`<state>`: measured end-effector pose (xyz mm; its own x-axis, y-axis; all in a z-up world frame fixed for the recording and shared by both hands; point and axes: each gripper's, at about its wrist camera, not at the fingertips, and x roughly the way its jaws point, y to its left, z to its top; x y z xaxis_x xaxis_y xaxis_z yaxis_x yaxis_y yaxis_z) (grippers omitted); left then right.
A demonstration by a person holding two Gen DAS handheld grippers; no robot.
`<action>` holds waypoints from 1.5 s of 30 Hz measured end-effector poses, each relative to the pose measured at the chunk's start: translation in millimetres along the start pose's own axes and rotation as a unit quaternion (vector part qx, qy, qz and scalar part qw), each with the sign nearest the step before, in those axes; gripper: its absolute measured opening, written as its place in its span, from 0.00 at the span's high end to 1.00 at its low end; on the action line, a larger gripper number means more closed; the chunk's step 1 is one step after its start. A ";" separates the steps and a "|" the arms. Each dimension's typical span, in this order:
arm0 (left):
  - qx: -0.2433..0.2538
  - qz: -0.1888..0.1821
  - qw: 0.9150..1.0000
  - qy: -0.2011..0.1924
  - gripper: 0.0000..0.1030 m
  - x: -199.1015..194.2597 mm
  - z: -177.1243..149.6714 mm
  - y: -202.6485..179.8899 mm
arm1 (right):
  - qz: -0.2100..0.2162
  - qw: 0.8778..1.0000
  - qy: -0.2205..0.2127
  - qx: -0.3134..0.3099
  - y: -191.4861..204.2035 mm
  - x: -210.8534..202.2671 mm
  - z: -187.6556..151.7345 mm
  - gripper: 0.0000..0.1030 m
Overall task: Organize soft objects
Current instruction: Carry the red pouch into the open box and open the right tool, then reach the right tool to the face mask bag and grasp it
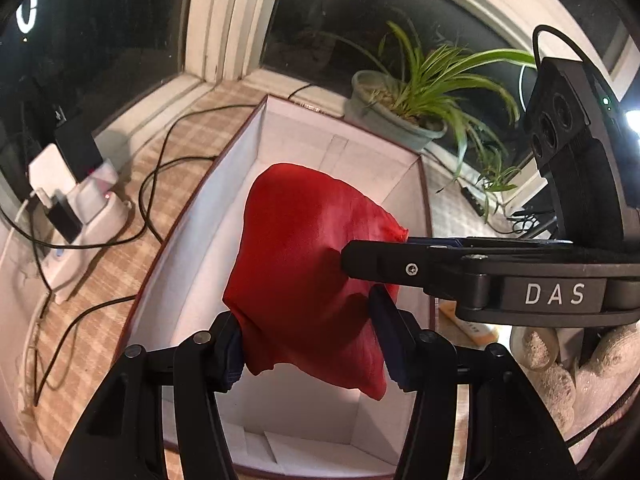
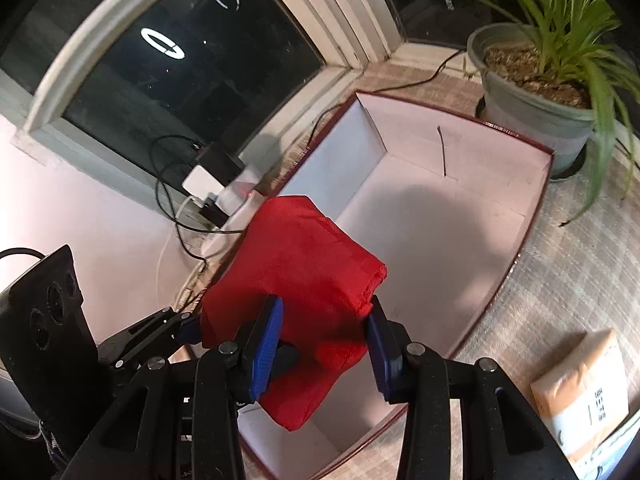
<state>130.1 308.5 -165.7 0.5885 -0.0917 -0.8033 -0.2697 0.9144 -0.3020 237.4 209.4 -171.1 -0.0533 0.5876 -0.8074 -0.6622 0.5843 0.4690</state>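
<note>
Both claws pinch one folded red cloth [image 1: 308,272] above the open white-lined box [image 1: 240,184]: left claw [image 1: 306,344] grips its lower edge, right claw [image 2: 324,344] its side. A potted spider plant [image 2: 552,68] stands just behind the box.

Spider plant in a grey pot [image 2: 536,92] sits on the sill right by the dark window [image 2: 168,60]. A white power strip [image 1: 86,216] with chargers plugged in and black cables [image 1: 160,184] sprawl over the checkered mat. There's a cardboard parcel [image 2: 580,384] off to the side too.
</note>
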 end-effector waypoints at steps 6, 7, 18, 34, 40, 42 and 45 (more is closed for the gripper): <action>0.010 0.013 1.000 0.015 0.47 12.4 -2.8 -3.3 | -0.009 1.000 0.011 -0.004 -11.8 14.9 1.4 0.63; 0.014 0.018 1.000 0.015 0.47 14.0 -3.5 -4.5 | -0.016 1.000 0.011 -0.007 -12.3 16.3 1.3 0.62; 0.018 0.042 0.999 0.020 0.48 18.1 -8.4 -1.2 | -0.049 0.999 0.007 -0.012 -15.5 18.8 0.6 0.60; 0.097 0.060 0.992 -0.062 0.46 -48.5 -15.2 -39.0 | -0.077 0.994 -0.079 -0.012 1.6 -84.3 -50.3 0.53; 0.100 0.032 0.992 -0.074 0.46 -69.3 -20.2 -48.8 | -0.094 0.988 -0.119 0.009 -9.4 -139.1 -87.2 0.51; 0.107 0.028 0.991 -0.075 0.46 -75.4 -24.5 -57.5 | -0.101 0.986 -0.133 0.019 -19.1 -160.3 -102.8 0.48; 0.112 0.017 0.991 -0.073 0.46 -80.4 -32.3 -71.5 | -0.108 0.982 -0.150 0.039 -40.0 -189.5 -128.9 0.47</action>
<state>77.4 237.7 -96.1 0.6907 -0.0166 -0.7230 -0.1250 0.9819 -0.1419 177.7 2.5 -83.0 0.3133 0.5768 -0.7544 -0.5738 0.7480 0.3336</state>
